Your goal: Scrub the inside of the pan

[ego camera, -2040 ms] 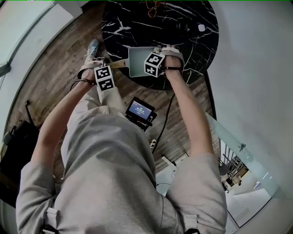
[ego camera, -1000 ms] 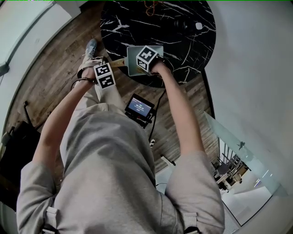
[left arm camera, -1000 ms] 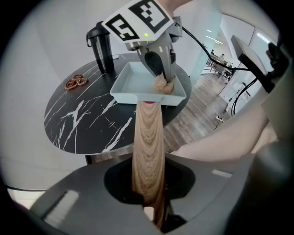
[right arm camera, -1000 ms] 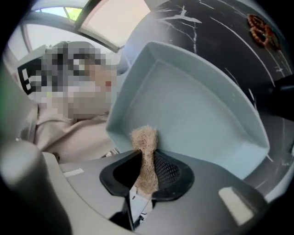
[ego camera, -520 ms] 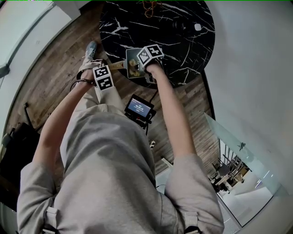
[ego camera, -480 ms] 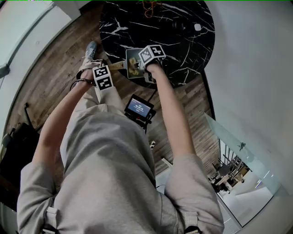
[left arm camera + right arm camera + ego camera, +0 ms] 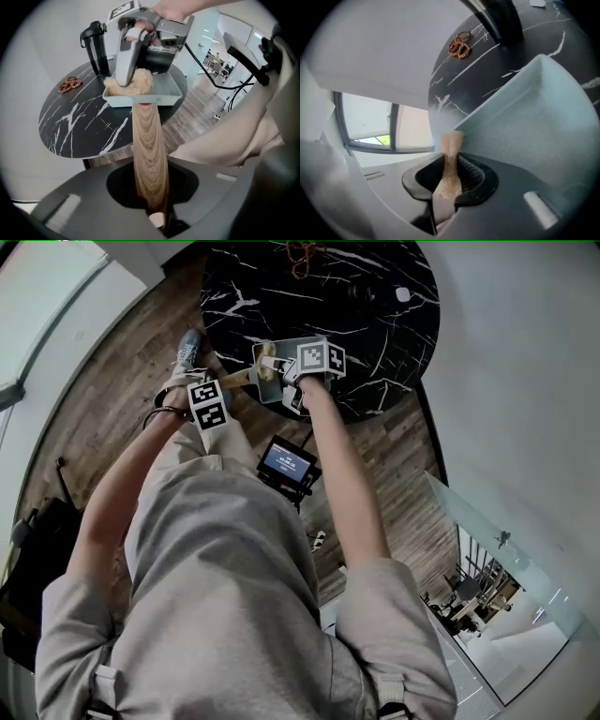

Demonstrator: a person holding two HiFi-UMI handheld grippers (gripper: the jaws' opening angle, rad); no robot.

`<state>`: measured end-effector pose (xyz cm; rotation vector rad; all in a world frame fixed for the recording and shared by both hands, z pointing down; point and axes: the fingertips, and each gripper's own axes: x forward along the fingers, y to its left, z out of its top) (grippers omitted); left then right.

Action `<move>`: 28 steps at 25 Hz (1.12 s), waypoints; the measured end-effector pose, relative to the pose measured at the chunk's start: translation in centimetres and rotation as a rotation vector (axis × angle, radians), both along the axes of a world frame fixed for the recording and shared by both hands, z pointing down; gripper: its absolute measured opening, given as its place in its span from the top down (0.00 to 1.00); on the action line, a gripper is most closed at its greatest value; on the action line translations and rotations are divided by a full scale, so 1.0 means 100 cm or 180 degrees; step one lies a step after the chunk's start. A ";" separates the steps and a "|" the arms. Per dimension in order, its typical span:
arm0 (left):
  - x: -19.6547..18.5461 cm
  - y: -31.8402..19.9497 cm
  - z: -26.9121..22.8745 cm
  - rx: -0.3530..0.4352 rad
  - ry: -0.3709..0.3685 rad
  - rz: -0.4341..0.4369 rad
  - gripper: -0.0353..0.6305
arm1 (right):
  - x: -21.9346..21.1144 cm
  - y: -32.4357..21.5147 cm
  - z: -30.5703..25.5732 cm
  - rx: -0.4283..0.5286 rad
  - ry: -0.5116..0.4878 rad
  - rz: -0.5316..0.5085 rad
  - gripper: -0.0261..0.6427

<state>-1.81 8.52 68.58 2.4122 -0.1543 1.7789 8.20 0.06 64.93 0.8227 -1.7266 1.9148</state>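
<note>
Wood pan handle [image 7: 149,140] clamped in L gripper [image 7: 157,214]; R gripper [image 7: 446,187] pinches scrubber [image 7: 452,140] inside pan [image 7: 534,122].

Head view: the right gripper [image 7: 274,367] is covering most of the pan [image 7: 260,388]. Left gripper view: the near end of the wooden handle [image 7: 149,154] is lying hidden inside the left gripper [image 7: 157,220]. Right gripper view: the top edge is cropping a dark bottle [image 7: 499,18]; a small brown item [image 7: 461,45] is appearing too small to identify.

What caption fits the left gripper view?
Left gripper holds pan by wooden handle; right gripper presses scrub pad inside.
</note>
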 end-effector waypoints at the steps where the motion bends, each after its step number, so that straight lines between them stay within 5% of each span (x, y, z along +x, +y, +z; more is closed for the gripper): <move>1: -0.002 -0.004 0.000 0.0034 -0.0021 -0.0009 0.88 | -0.004 -0.005 -0.016 0.0090 -0.0283 0.0160 0.82; 5: 0.005 -0.019 -0.007 0.0152 0.0165 -0.0289 0.81 | 0.006 -0.023 -0.091 0.0575 -0.1230 0.0854 0.82; 9: 0.021 -0.036 -0.039 0.0331 0.0623 -0.0396 0.59 | 0.027 -0.021 -0.149 0.1490 -0.1346 0.0677 0.82; 14: 0.033 -0.038 -0.131 0.0711 0.1404 -0.0470 0.60 | 0.062 0.005 -0.223 0.2399 -0.1357 0.0951 0.82; 20: 0.054 -0.002 -0.276 0.1153 0.2683 -0.0898 0.80 | 0.110 0.076 -0.271 0.3397 -0.0623 0.1383 0.81; 28: 0.045 0.054 -0.356 0.1742 0.2967 -0.0980 0.89 | 0.099 0.197 -0.322 0.3936 0.0153 0.1526 0.81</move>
